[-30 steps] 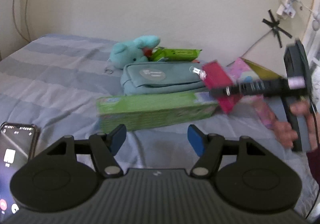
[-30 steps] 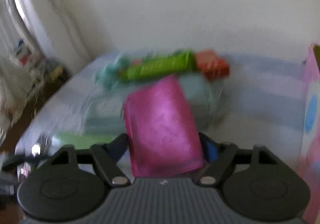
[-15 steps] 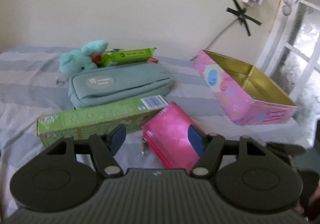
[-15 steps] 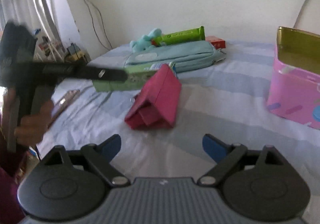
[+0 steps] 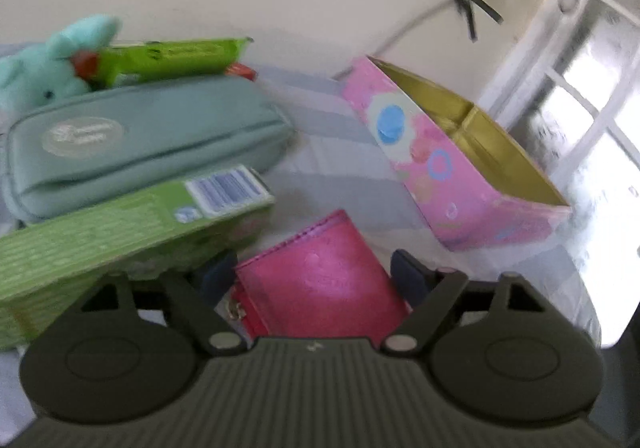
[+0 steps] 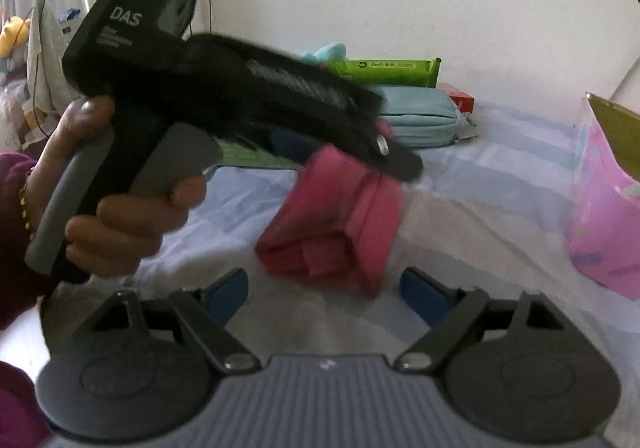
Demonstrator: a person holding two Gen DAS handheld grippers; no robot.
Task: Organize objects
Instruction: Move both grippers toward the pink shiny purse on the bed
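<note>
The pink wallet point(image 5: 320, 280) lies on the striped bed point(image 5: 344, 176), its near end hidden behind the left gripper point(image 5: 316, 274), whose fingers have just been opening and now stand either side of it; whether they touch is unclear. The right gripper point(image 6: 324, 290) has been closing slightly but stands open and empty, near the wallet. A hand point(image 6: 120, 224) and its gripper body cover much of the green box point(image 5: 120, 228). The pink tin point(image 5: 460, 164) sits right, cut off in the right view.

Left hand-held gripper point(image 5: 314, 274) jaws just widened, right hand-held gripper point(image 6: 324, 290) agape
</note>
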